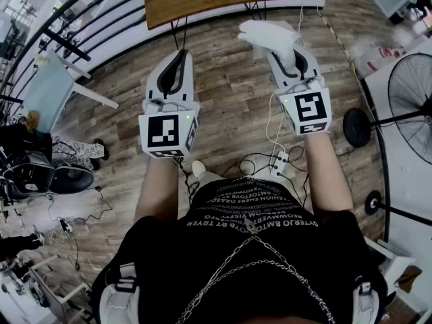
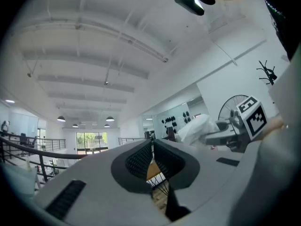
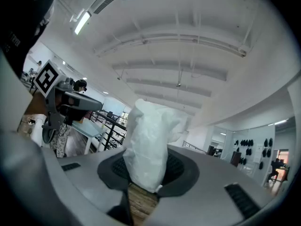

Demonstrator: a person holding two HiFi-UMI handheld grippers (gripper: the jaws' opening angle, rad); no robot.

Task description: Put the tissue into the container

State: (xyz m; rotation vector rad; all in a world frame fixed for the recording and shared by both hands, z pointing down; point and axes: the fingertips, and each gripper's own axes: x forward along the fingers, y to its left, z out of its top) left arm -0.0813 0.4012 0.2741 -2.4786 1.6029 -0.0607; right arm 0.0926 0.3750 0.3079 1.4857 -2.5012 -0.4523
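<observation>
A crumpled white tissue (image 1: 266, 31) sticks out of my right gripper (image 1: 287, 52), which is raised in the air at the right of the head view. In the right gripper view the tissue (image 3: 150, 135) stands upright between the dark pads, and the right gripper (image 3: 149, 169) is shut on its lower end. My left gripper (image 1: 179, 56) is held up beside it, jaws together and nothing between them. In the left gripper view the left gripper (image 2: 152, 149) is shut, with the tissue (image 2: 200, 128) off to the right. I cannot make out a container.
A wooden table (image 1: 223, 2) with a few small items stands ahead, past the grippers. A black railing (image 1: 81, 32) curves along the left, with a pale table (image 1: 50, 86) beside it. A standing fan (image 1: 412, 93) is at the right. Cables and a power strip (image 1: 280, 162) lie on the wood floor.
</observation>
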